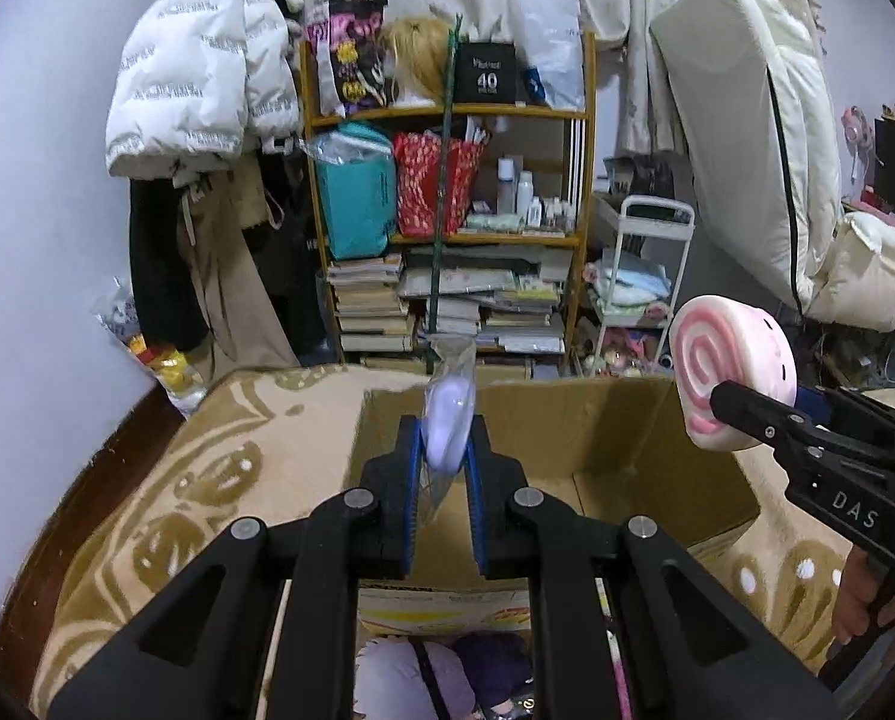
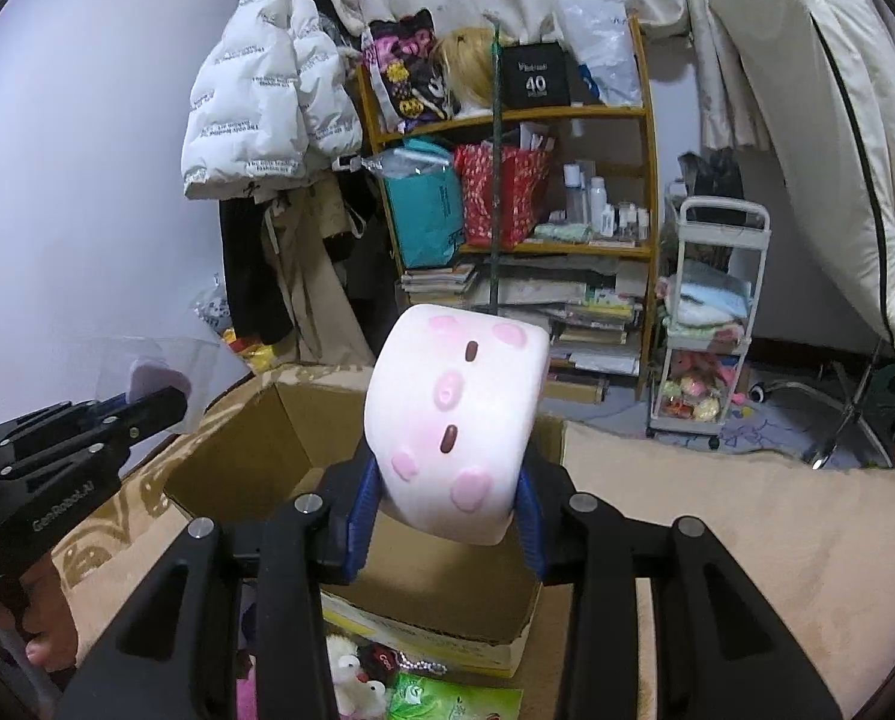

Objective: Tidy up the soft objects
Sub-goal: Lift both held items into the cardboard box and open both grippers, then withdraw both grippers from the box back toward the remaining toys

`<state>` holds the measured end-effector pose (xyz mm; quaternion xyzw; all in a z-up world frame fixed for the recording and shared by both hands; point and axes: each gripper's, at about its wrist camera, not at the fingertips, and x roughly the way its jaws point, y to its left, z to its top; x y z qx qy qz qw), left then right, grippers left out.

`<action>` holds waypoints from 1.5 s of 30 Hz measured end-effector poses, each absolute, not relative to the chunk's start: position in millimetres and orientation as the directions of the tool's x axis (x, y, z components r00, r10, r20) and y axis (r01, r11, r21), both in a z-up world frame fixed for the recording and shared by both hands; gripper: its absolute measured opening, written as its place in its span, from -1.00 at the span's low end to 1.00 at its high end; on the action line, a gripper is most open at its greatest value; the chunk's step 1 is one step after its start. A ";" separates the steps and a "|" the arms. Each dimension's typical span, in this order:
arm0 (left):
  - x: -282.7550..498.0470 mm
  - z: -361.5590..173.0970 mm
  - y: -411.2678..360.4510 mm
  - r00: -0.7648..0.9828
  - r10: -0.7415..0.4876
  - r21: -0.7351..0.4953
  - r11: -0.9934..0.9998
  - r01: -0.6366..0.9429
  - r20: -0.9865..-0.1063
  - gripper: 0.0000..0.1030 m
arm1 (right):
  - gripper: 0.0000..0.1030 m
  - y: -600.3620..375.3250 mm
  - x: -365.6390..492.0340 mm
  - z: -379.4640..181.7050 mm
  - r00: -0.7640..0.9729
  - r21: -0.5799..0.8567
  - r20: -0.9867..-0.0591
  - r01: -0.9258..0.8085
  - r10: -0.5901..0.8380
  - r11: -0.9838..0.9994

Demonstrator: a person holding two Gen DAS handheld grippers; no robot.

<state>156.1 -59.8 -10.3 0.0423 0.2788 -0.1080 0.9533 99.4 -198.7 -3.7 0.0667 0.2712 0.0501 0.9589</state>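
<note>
The roll-shaped pink toy (image 1: 732, 369) shows a pink and white spiral on its flat end, and darker pink blotches with two brown dashes on its pale rim (image 2: 456, 420). The pale lilac toy (image 1: 447, 426) sits in clear wrap. Both claws are black with blue pads (image 1: 412, 480). At 12 o'clock, the cardboard box (image 1: 567, 438) is plain brown, on a beige blanket (image 1: 207, 480) with tan swirls.

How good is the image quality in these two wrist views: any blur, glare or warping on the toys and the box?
Left wrist view: strong fisheye bending at the dark corners; the bagged lilac toy in the left gripper looks soft, its wrapper slightly shiny. Right wrist view: same warping; the pink swirl cushion in the right gripper is sharp and evenly lit, the cardboard box clear.
</note>
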 end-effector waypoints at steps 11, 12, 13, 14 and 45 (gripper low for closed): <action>171.3 -40.3 -66.2 0.770 -0.178 0.030 0.968 0.247 -0.613 -0.70 | -0.12 -197.6 109.8 -33.4 0.817 0.176 -0.550 -0.088 0.172 0.980; 171.5 -41.2 -66.7 0.768 -0.176 0.031 0.968 0.248 -0.616 -0.67 | -0.11 -197.8 109.5 -34.8 0.815 0.184 -0.551 -0.092 0.180 0.979; 171.5 -42.2 -66.8 0.767 -0.177 0.030 0.968 0.248 -0.617 -0.67 | -0.09 -197.9 110.3 -35.2 0.813 0.187 -0.553 -0.094 0.184 0.978; 171.5 -42.4 -66.7 0.766 -0.179 0.026 0.968 0.248 -0.617 -0.65 | -0.08 -197.8 110.6 -35.5 0.811 0.189 -0.554 -0.095 0.186 0.977; 93.5 -5.0 -37.8 0.782 -0.115 0.045 0.983 0.179 -0.613 0.85 | 0.99 -183.9 40.4 -3.9 0.792 0.226 -0.583 -0.054 0.180 0.973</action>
